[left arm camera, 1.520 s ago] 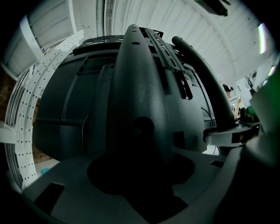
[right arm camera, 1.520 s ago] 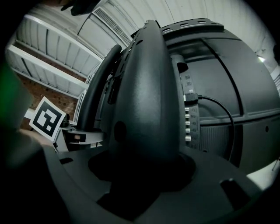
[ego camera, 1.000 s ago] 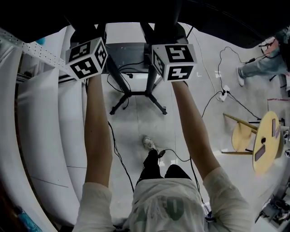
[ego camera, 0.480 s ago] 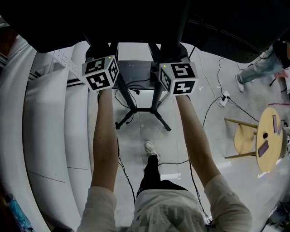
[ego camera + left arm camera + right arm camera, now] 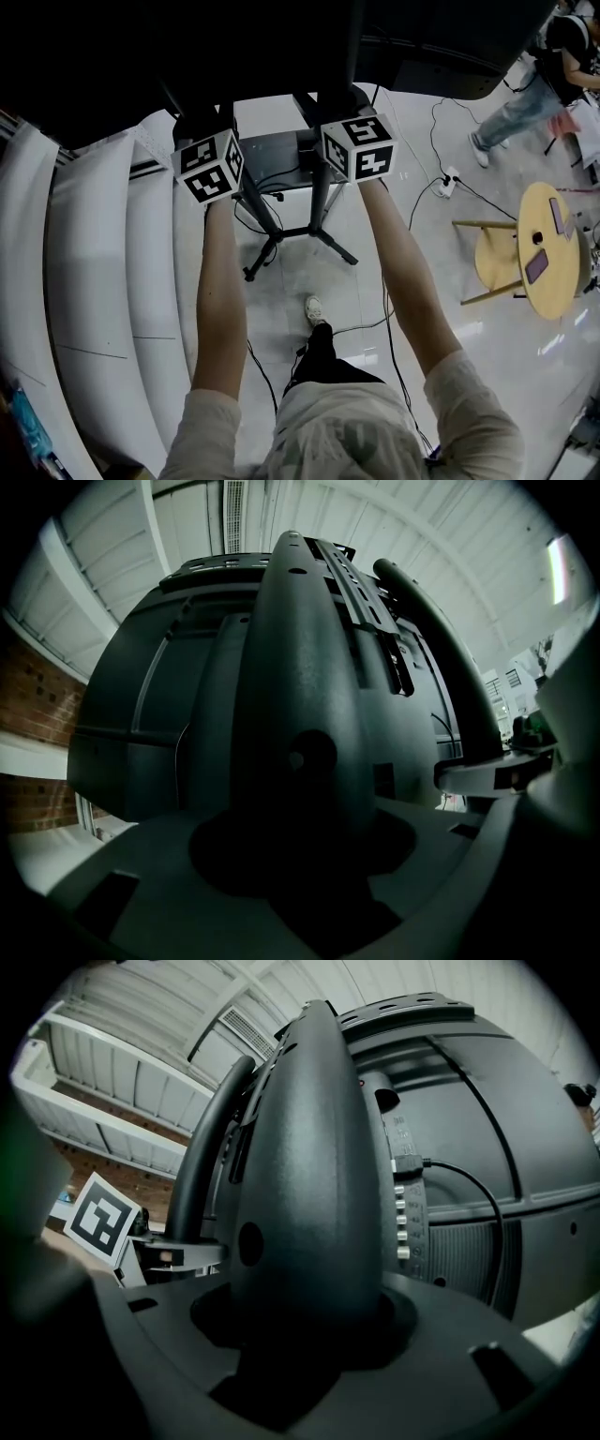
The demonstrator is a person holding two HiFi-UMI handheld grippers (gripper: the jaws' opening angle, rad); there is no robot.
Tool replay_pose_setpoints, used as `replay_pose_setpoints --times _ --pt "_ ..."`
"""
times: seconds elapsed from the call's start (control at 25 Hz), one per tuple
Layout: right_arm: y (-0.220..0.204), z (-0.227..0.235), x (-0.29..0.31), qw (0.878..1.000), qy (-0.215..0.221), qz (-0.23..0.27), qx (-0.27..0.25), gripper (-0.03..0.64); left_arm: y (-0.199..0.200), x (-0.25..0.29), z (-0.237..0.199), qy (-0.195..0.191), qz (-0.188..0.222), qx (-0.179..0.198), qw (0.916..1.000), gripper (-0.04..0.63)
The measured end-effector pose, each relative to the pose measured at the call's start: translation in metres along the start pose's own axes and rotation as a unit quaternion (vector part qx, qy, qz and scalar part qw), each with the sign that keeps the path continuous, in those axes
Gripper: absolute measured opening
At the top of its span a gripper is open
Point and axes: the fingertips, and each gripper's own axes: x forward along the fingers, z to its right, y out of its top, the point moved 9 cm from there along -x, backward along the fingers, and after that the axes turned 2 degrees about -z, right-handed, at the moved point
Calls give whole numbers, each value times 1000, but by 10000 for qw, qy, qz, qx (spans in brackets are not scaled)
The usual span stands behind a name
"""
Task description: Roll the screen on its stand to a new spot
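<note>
The screen point(image 5: 187, 47) shows as a big black back across the top of the head view, on a black stand point(image 5: 291, 234) with splayed wheeled legs and a grey shelf point(image 5: 272, 150). My left gripper point(image 5: 211, 155) and right gripper point(image 5: 356, 141) reach under the screen's edge, side by side, and their jaws are hidden there. In the left gripper view the left gripper point(image 5: 300, 855) sits around a dark upright post point(image 5: 300, 696) of the stand. The right gripper point(image 5: 300, 1335) is closed around the other post point(image 5: 309, 1166), beside the screen's back point(image 5: 487, 1129).
White curved panels point(image 5: 94, 281) line the left. A round wooden table point(image 5: 553, 248) and a stool point(image 5: 492, 262) stand at the right. A power strip point(image 5: 448, 183) and cables lie on the floor. A person point(image 5: 525, 94) walks at the upper right. My foot point(image 5: 314, 309) is behind the stand.
The stand has rolled and turned slightly over the floor with both grippers on its posts. The screen covers more of the top. The passer-by has moved farther away.
</note>
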Motion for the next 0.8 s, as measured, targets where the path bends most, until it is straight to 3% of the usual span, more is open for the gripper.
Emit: replay_pose_setpoints --times 0.2,0.8 --pt "-4 0 -40 9998 176 58 14 218 -4 -41 28 136 186 -24 9997 216" --pt "-16 -42 -181 9978 649 125 28 216 -17 -194 96 471 250 -61 9986 216"
